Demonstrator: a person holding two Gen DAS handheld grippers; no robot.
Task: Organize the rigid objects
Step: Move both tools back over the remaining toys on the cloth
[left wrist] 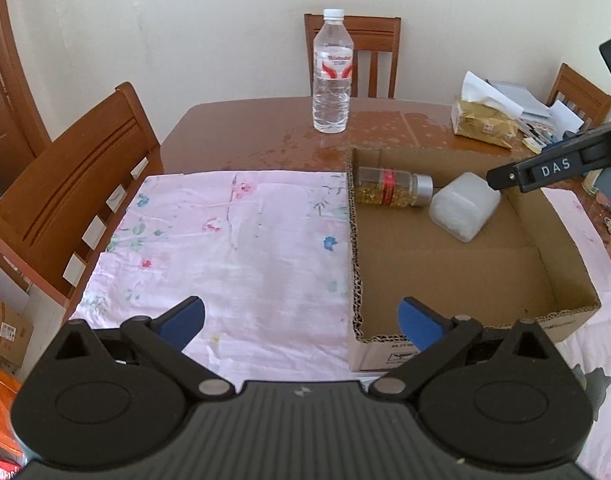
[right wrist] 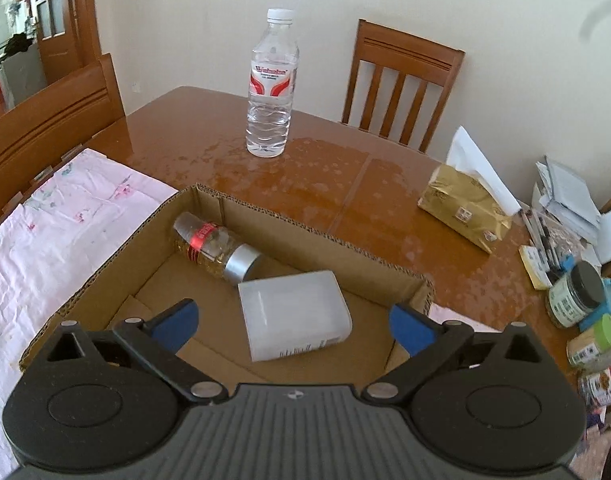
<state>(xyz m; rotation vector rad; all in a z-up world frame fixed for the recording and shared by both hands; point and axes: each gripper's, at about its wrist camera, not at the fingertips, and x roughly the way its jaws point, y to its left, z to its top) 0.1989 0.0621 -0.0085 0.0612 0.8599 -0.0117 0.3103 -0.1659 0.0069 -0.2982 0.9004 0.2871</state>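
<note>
Both the left gripper [left wrist: 301, 322] and right gripper [right wrist: 291, 326] have fingers spread wide and empty, capsule jar [right wrist: 215, 248] and white container [right wrist: 295, 314] already in the cardboard box [right wrist: 305, 222], so the tall water bottle [right wrist: 271, 84] beyond the box could tip if nudged.

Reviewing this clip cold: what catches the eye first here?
The upright water bottle standing alone on the brown table, behind the cardboard box. Inside the box lie a capsule jar on its side and a white container, with the open right gripper above it.
</note>
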